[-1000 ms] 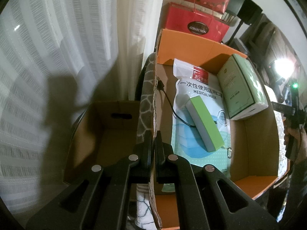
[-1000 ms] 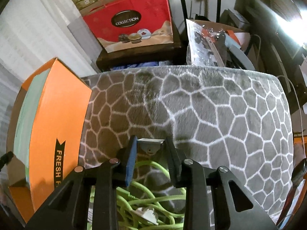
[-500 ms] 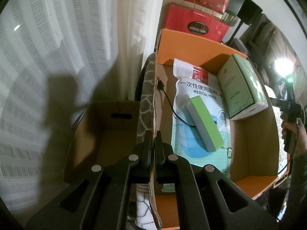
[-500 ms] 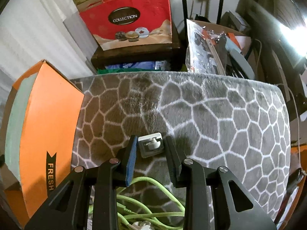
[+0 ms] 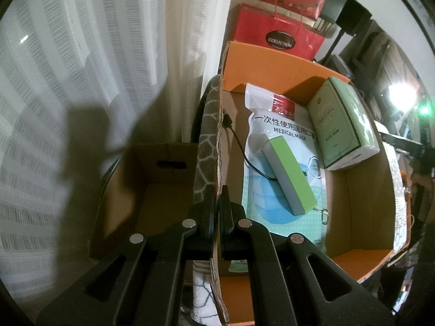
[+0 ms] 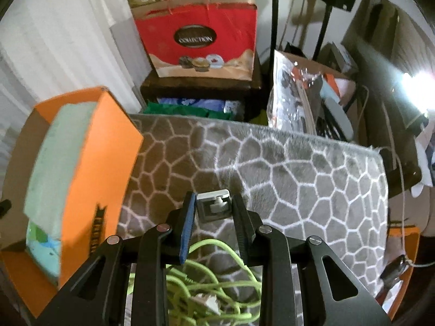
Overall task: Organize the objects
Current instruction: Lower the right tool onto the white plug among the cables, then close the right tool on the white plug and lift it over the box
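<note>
My left gripper [image 5: 216,190] is shut on the thin cardboard side wall of the orange box [image 5: 261,62]. In that box lie a medical mask pack [image 5: 280,133], a green power bank [image 5: 291,174] with a black cable, and a green tissue pack [image 5: 342,125]. In the right wrist view my right gripper [image 6: 213,201] is shut on a small white charger plug [image 6: 213,206]. Its lime-green cable [image 6: 217,279] hangs in loops under the fingers, above the grey patterned cushion [image 6: 299,176]. The orange box [image 6: 89,176] stands to the left of it.
An open brown cardboard box [image 5: 163,203] sits left of the orange one, by white curtains [image 5: 95,81]. A red gift bag [image 6: 195,35] stands on a dark stand behind. A clear bag of clutter [image 6: 299,89] and a bright lamp [image 6: 418,78] lie at the right.
The right gripper has risen with the plug, and the green cable has lifted off the cushion beneath it. The left gripper and the box contents have stayed put.
</note>
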Tool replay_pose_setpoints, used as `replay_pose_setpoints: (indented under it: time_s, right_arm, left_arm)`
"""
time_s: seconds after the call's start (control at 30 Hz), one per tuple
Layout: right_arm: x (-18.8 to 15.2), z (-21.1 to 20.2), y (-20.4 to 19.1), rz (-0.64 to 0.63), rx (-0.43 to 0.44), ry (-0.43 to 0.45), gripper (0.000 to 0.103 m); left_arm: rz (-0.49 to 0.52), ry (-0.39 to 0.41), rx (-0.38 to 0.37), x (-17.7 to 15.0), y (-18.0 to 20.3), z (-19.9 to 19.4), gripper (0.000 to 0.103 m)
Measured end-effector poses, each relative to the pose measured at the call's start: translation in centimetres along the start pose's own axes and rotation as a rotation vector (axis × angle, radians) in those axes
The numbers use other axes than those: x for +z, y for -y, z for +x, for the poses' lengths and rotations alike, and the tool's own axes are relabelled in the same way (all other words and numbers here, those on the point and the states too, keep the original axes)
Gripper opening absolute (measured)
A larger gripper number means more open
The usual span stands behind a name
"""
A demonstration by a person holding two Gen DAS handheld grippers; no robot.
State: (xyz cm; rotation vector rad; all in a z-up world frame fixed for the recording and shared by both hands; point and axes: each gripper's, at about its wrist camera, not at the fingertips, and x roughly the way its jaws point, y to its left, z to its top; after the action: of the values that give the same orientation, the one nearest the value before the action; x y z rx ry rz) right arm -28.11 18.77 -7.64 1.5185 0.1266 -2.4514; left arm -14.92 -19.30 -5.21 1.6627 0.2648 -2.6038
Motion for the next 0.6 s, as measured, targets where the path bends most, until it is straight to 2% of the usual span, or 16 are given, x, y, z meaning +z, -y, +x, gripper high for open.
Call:
replay_pose_setpoints:
  time_s: [0.27, 0.6]
  right_arm:
    - [0.5, -4.7, -3.6, -0.082, 0.033, 0.050, 0.027]
    - [0.8, -7.3, -9.8, -0.182, 0.115, 0.062, 0.027]
  left_arm:
    - [-0.001, -0.001, -0.002, 0.0, 0.0, 0.0, 0.002]
    - [-0.009, -0.003, -0.011, 0.0, 0.0, 0.0, 0.002]
